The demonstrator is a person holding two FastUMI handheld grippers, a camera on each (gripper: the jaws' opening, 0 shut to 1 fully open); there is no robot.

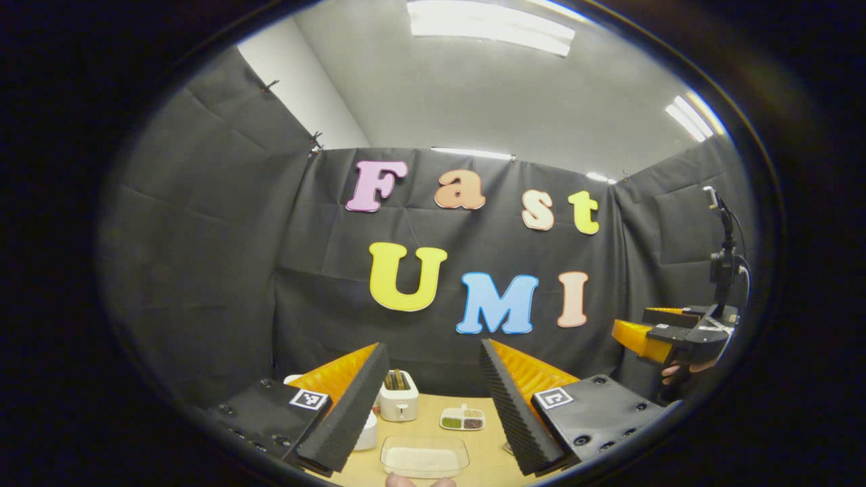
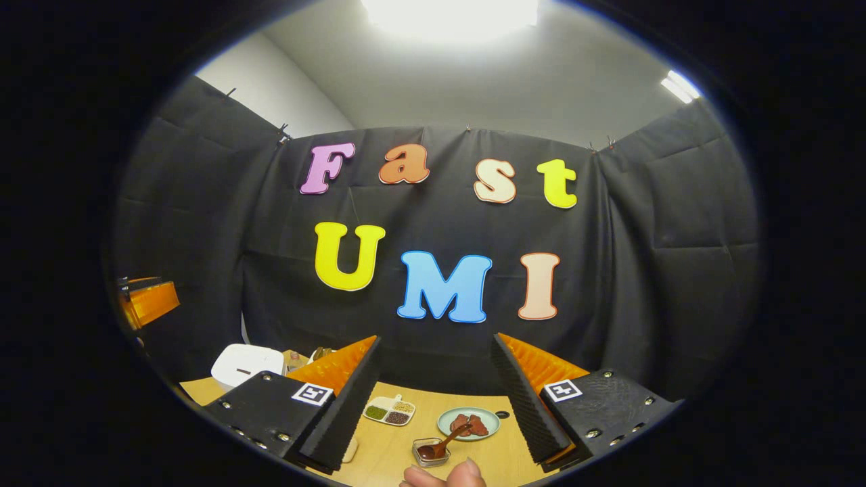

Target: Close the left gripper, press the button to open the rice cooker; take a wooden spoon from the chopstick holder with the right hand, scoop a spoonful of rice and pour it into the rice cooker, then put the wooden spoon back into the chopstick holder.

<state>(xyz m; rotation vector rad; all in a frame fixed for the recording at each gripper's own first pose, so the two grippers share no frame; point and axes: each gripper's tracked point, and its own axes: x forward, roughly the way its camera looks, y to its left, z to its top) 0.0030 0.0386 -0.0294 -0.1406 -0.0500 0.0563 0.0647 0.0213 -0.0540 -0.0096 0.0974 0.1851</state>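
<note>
Above the table [image 1: 433, 416], left tongs [image 1: 433, 412] spread wide, empty, right tongs [image 2: 436, 399] likewise.

Both views sit high above the counter [image 1: 487, 433], tilted up at the back wall, well back from it. The divided dish [image 1: 463, 419] lies in both views: the left gripper view faces it centrally, the right gripper view from farther right.

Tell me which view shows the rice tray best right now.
The left gripper view: the clear rice tray lies whole on the table, between the open left gripper fingers. In the right gripper view I cannot make the tray out.
</note>
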